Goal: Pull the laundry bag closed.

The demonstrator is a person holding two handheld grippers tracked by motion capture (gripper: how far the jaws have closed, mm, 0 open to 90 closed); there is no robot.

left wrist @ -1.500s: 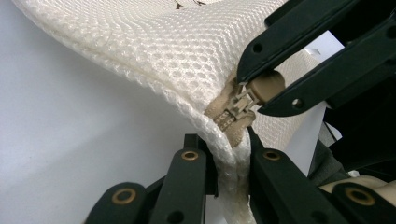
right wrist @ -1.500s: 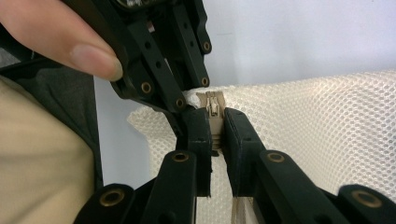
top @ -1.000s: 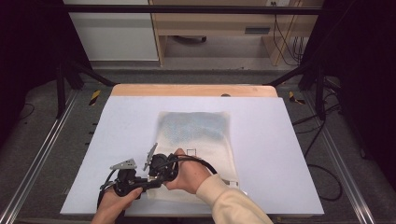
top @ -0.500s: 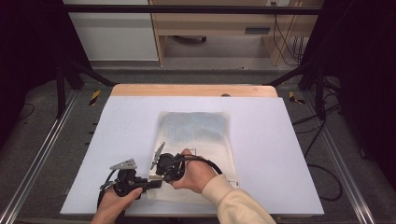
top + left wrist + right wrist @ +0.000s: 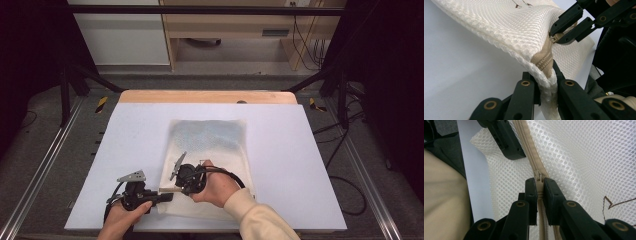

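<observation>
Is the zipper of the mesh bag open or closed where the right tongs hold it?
Partly closed: beyond the slider the zipper teeth are joined; behind it, cannot tell.

I see a cream mesh laundry bag (image 5: 210,150) lying flat on the desk, its near corner lifted; its tan zipper (image 5: 532,157) has its pull (image 5: 538,178) partway along.

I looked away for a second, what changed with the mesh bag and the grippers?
The right hand-held gripper, shut on the beige zipper pull, slid rightward along the white mesh bag. The left hand-held gripper stayed clamped on the bag's corner.
</observation>
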